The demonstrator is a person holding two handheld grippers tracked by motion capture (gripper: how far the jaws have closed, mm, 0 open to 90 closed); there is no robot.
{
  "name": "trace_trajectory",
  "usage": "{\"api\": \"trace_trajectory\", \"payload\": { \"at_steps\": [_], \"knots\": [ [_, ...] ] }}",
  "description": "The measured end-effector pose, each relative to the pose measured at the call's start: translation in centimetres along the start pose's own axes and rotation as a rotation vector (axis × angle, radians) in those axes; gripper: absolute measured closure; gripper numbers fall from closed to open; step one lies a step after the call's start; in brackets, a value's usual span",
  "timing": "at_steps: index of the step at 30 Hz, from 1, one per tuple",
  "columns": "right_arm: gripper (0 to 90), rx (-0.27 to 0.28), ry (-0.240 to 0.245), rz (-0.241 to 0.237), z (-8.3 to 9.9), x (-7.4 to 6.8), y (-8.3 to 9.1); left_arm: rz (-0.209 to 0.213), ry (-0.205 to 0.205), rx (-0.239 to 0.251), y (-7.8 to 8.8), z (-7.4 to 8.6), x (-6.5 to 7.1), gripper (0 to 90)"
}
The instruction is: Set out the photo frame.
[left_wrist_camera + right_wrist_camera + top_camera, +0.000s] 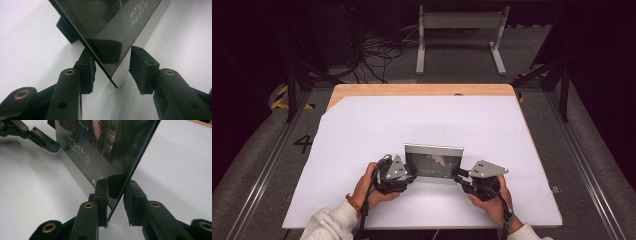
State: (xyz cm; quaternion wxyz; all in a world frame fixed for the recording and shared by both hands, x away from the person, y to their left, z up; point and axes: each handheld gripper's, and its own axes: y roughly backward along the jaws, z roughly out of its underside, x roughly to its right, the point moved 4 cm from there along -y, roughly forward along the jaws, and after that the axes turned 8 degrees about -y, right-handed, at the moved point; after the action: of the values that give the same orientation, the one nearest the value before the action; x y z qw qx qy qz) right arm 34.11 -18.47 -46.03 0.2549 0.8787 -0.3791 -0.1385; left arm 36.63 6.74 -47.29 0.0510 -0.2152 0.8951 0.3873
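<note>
I see the white table (362, 150) w/ a glossy picture frame (433, 161) standing near my edge, long side running left-right. It sits right btwn my two tongs, one at each end. Right tongs (115, 202) look narrow, squeezing the frame's end edge. Left tongs (112, 72) stand wider: one pad (86, 72) touches, other is apart.

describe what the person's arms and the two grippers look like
Both grippers, left gripper and right gripper, are black, each topped by a grey three-cornered plate with small holes; brass-coloured rivets dot the jaw links. Black cables trail back. Pale sleeves; an orange-brown bracelet on the left wrist.
</note>
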Motion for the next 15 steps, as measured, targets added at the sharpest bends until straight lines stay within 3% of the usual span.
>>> {"api": "trace_trajectory", "payload": {
  "at_steps": [15],
  "knots": [
    [71.1, -0.028, -0.003, 0.008, 0.23, 0.24, -0.99, -0.052, 0.019, -0.011, -0.82, -0.01, -0.04, 56.9]
  ]
}}
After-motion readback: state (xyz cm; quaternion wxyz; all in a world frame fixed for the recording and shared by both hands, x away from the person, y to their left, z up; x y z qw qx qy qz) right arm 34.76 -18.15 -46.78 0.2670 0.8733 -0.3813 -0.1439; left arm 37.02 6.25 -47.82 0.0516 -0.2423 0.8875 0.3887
